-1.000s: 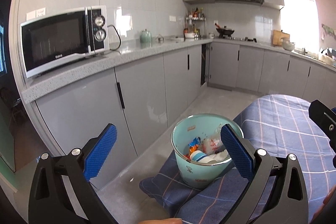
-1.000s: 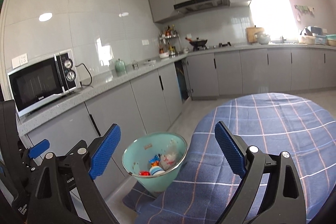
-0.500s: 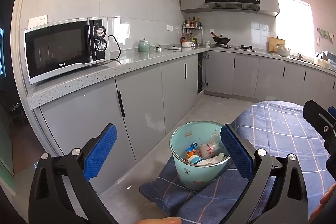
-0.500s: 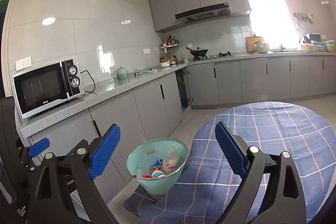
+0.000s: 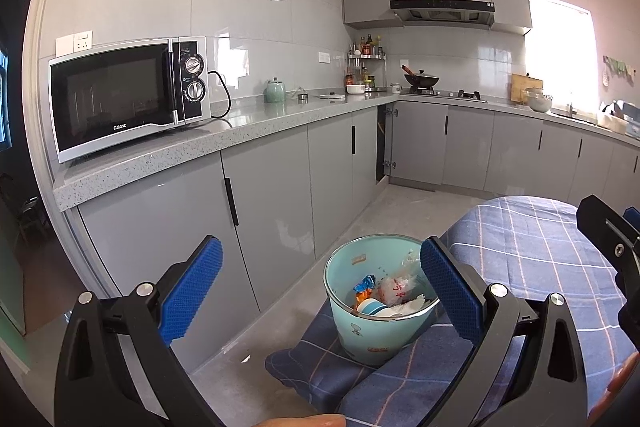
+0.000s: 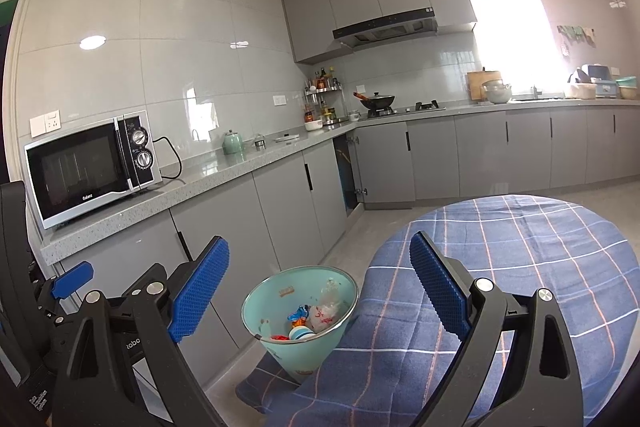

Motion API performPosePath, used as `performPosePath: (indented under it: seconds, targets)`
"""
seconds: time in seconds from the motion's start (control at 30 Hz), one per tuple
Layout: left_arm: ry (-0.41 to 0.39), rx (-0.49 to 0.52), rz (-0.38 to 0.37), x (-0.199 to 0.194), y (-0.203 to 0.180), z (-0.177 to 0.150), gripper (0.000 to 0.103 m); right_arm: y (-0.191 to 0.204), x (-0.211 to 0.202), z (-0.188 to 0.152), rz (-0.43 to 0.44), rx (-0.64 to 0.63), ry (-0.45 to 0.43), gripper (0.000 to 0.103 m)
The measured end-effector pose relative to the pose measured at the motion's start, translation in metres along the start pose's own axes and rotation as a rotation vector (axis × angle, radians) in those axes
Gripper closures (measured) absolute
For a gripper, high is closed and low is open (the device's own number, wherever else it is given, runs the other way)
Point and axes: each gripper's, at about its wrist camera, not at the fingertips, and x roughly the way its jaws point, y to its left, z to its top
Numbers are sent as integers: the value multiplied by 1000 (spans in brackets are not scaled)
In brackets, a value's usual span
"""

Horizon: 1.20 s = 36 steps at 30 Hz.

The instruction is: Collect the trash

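Compared with a second ago, both views have been tilted upward: more ceiling is seen, and the bin sits lower in each picture, while its contents are unchanged. With the bin taken as landmark, the microwave (image 5: 128, 95) is seen far to its left and above it on the grey worktop. The left tongs (image 5: 320, 291) are held released, nothing between the blue pads, the right pad overlapping the bin's right rim in the view. The teal bin (image 5: 376, 331) stands on a fold of the blue checked tablecloth (image 5: 536, 251) at the edge of the counter, with wrappers, a crumpled plastic bag and a small cup inside. The right tongs (image 6: 320, 291) are likewise spread and empty, the bin (image 6: 280, 291) being framed between their pads, well beyond them.
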Motion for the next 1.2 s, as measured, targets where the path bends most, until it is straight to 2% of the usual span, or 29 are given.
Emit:
performPosePath:
  seconds: [1.2]
  targets:
    - [-21,-20,3,-7,5,6,5,6,-3,3,-1,-1,-3,12]
